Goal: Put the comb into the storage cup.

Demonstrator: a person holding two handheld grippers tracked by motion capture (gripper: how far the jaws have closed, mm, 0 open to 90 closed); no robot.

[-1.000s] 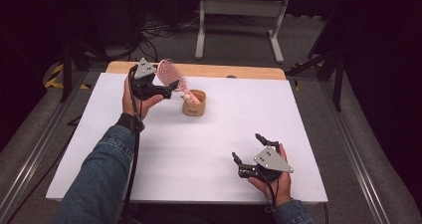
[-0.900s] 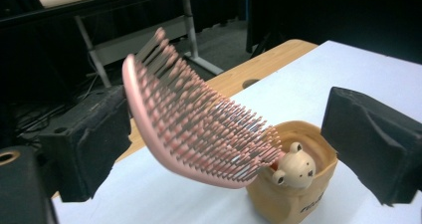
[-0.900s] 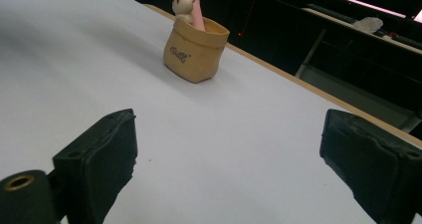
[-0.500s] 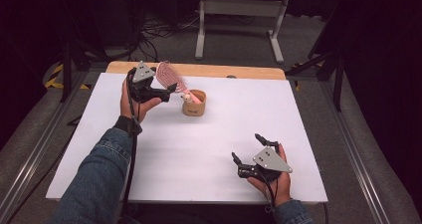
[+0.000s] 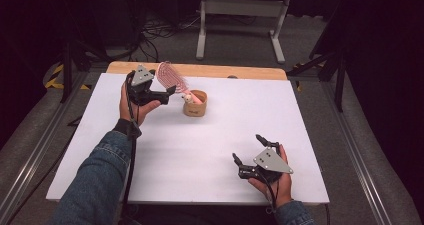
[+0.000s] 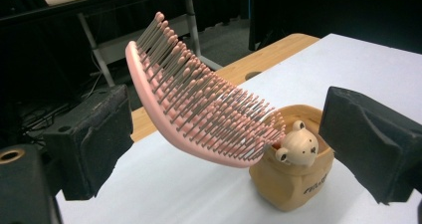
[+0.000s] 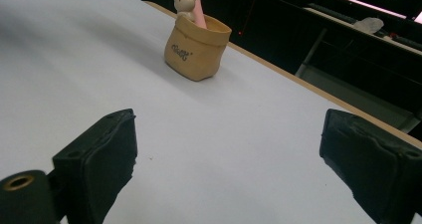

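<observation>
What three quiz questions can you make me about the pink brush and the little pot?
1. True or false: the pink brush stands with its handle down in the tan pot.
2. Which gripper is nearer the pot: A) the left gripper, B) the right gripper?
3. Fill in: beside the brush, a small wooden ____ head peeks out of the pot.

Key
1. True. The bristle end leans out above the rim.
2. A. Its open jaws sit either side of the brush without touching it; the right gripper rests open near the table's front edge.
3. Bear.
</observation>
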